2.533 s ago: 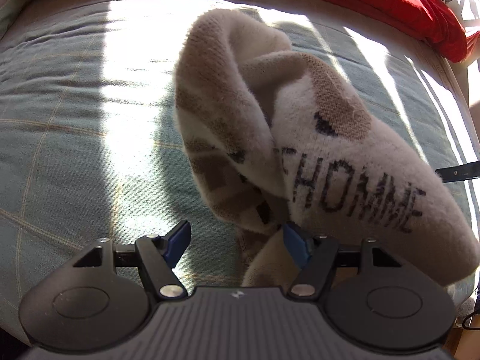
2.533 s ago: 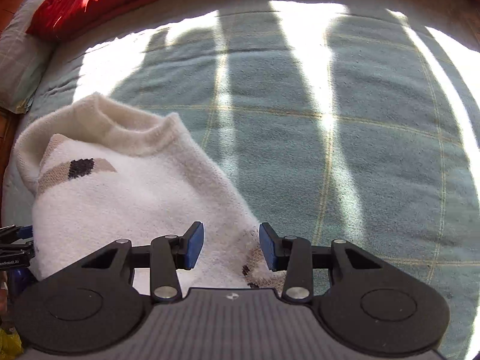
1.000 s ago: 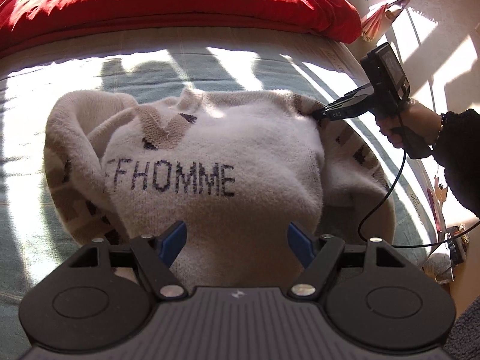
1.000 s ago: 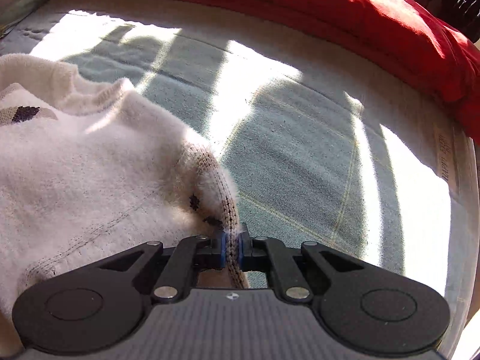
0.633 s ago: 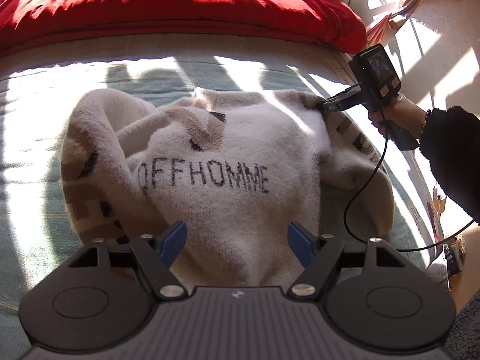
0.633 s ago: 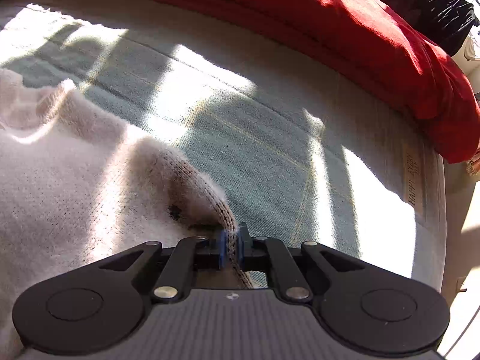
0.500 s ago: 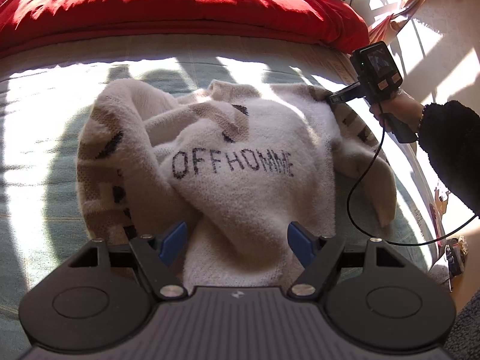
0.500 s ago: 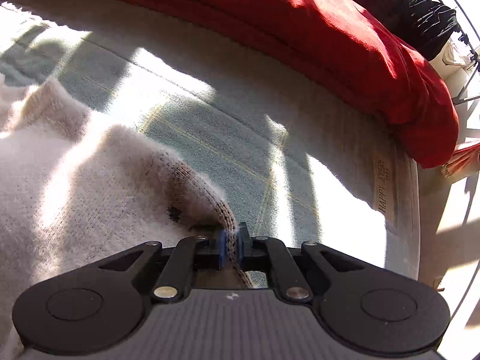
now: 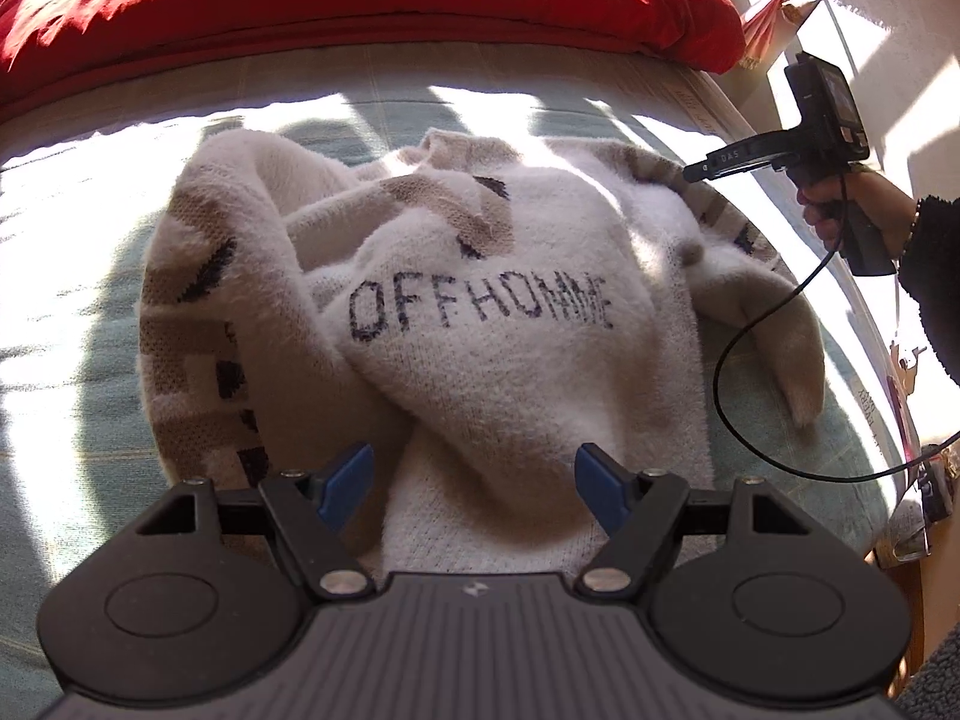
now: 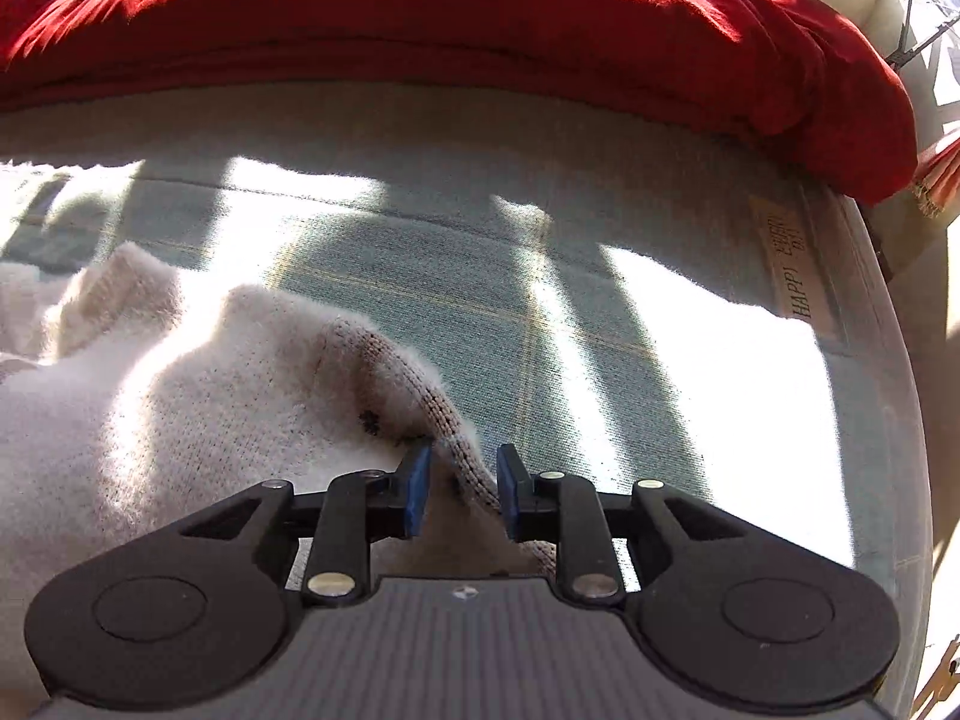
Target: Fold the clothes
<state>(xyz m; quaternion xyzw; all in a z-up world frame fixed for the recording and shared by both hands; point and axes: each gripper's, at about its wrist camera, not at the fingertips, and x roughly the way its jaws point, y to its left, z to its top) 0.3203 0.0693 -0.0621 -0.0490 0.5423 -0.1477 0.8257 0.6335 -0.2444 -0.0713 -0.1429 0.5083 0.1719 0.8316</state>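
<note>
A cream knitted sweater (image 9: 492,324) lies bunched on the bed (image 9: 54,276), on a pale green checked blanket in strong striped sunlight. The front panel faces up with the dark lettering OFFHOMME (image 9: 480,309) reading left to right across the left wrist view. Its body runs roughly from the neckline at the far side toward the camera at the near side. One sleeve with beige and black blocks (image 9: 192,324) curves down the left side of the heap; the other sleeve (image 9: 774,324) trails off to the right, its cuff pointing toward the near right.

The left tongs (image 9: 474,483) stand wide apart just above the sweater's near edge, blue pads clear of the knit. The right tongs (image 10: 459,492) are parted a little, with the sweater's ribbed edge (image 10: 462,462) passing between the pads; contact with the right pad cannot be judged. In the left wrist view the right tongs (image 9: 696,171) reach the sweater's far right shoulder, carried by the right hand (image 9: 840,210).

A red duvet (image 10: 480,30) lies along the far side of the bed
</note>
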